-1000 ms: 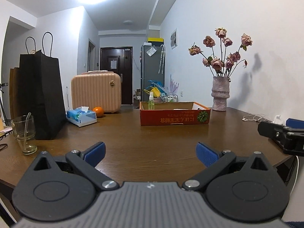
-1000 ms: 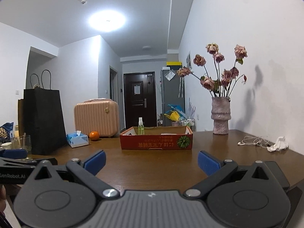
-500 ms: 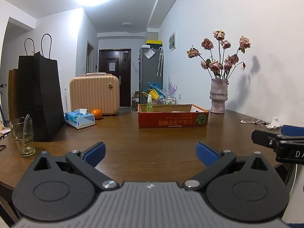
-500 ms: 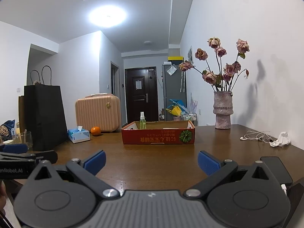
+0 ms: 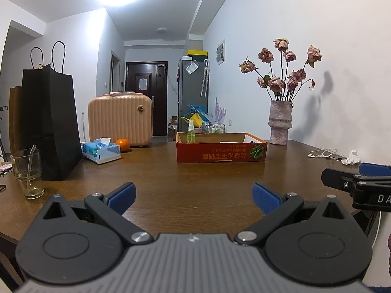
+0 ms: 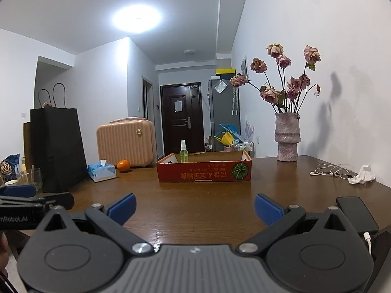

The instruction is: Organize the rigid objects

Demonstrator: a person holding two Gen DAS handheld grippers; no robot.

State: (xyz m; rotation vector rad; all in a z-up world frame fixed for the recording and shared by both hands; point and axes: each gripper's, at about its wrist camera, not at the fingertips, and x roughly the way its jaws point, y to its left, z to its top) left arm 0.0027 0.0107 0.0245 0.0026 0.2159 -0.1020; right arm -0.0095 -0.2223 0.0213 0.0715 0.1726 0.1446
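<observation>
A shallow red cardboard box (image 5: 221, 147) stands mid-table, also in the right wrist view (image 6: 204, 168). A small green spray bottle (image 5: 190, 131) stands at its far left corner, seen too in the right wrist view (image 6: 183, 151). An orange (image 5: 122, 144) and a blue tissue pack (image 5: 101, 151) lie left of the box. My left gripper (image 5: 193, 197) is open and empty above the near table edge. My right gripper (image 6: 194, 207) is open and empty, level with it to the right; its finger shows in the left wrist view (image 5: 359, 183).
A black paper bag (image 5: 48, 122) and a glass with a straw (image 5: 27, 171) stand at the left. A peach suitcase (image 5: 119, 119) sits behind. A vase of dried roses (image 5: 279, 124), earphones (image 6: 330, 171), a crumpled tissue (image 6: 364, 174) and a black phone (image 6: 356, 214) are at the right.
Both grippers have drifted slightly, the views tilting a little upward and back from the table. Both stay open and empty. Nothing on the table moved.
</observation>
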